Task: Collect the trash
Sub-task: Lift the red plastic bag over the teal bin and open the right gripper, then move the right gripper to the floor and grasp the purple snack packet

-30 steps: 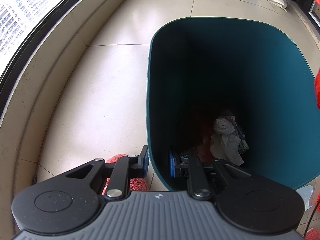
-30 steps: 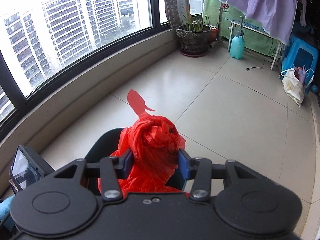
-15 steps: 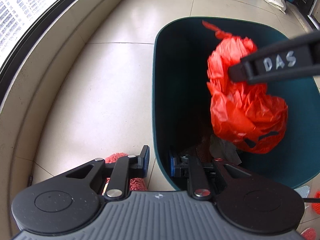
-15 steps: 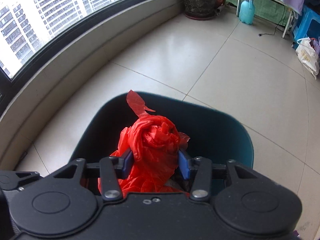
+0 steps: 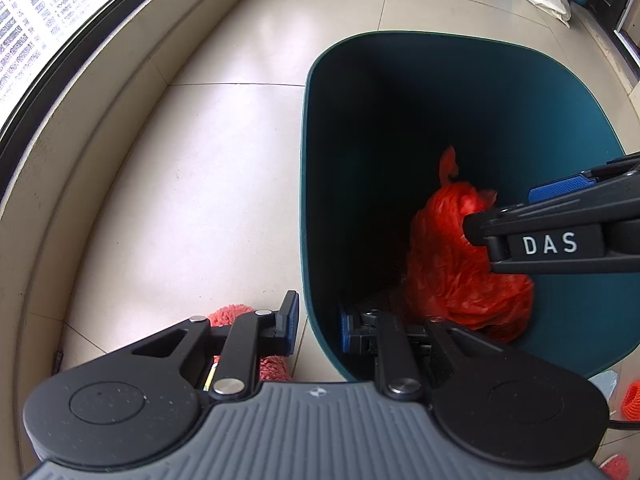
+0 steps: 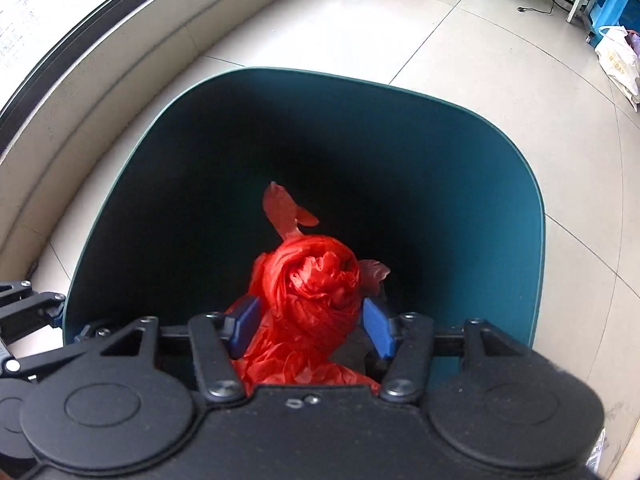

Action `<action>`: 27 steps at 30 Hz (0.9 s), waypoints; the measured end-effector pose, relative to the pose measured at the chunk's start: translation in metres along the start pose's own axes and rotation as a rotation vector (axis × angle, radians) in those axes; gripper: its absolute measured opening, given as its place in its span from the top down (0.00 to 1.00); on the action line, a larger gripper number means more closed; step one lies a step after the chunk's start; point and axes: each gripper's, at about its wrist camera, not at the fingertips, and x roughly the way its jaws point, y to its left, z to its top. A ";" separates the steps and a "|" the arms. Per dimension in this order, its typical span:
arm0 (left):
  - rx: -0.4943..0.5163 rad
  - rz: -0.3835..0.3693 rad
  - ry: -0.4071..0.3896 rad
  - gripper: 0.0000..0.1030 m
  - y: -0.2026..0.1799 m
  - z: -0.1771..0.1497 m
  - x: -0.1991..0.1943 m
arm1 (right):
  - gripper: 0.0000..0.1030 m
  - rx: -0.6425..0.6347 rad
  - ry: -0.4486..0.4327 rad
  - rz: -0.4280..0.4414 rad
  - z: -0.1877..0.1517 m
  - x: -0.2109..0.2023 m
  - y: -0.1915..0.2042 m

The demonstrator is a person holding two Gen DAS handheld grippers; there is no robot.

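I am holding my right gripper (image 6: 310, 326) over the mouth of the teal trash bin (image 6: 520, 208), and its blue pads (image 6: 242, 324) are standing a little off the sides of the red plastic bag (image 6: 312, 284), so I cannot tell whether they are pinching it or letting it go; the bag is sitting at lower centre of the right wrist frame, inside the bin's opening. In the left wrist frame the red plastic bag (image 5: 452, 264) is hanging deep in the dark interior at right of centre, beside the finger marked DAS. My left gripper (image 5: 318, 326) is straddling the bin's near wall (image 5: 316, 240), one pad outside and one inside, clamped on it. A red fuzzy cloth (image 5: 232, 316) is lying on the tiled floor (image 5: 192, 184) at lower left
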 end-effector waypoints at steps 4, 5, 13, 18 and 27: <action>0.002 0.006 -0.005 0.82 -0.001 -0.001 -0.001 | 0.44 0.006 -0.027 0.019 0.001 -0.021 -0.009; 0.004 0.009 -0.005 0.82 -0.001 -0.001 -0.001 | 0.43 0.005 -0.036 0.029 0.000 -0.028 -0.013; 0.012 0.022 -0.006 0.82 -0.006 -0.003 -0.001 | 0.42 -0.006 -0.103 0.067 -0.015 -0.080 -0.038; 0.034 0.035 -0.012 0.82 -0.013 -0.004 -0.002 | 0.41 0.007 -0.150 0.075 -0.027 -0.113 -0.059; 0.051 0.069 -0.020 0.83 -0.023 -0.007 -0.003 | 0.41 0.152 -0.215 -0.026 -0.076 -0.156 -0.151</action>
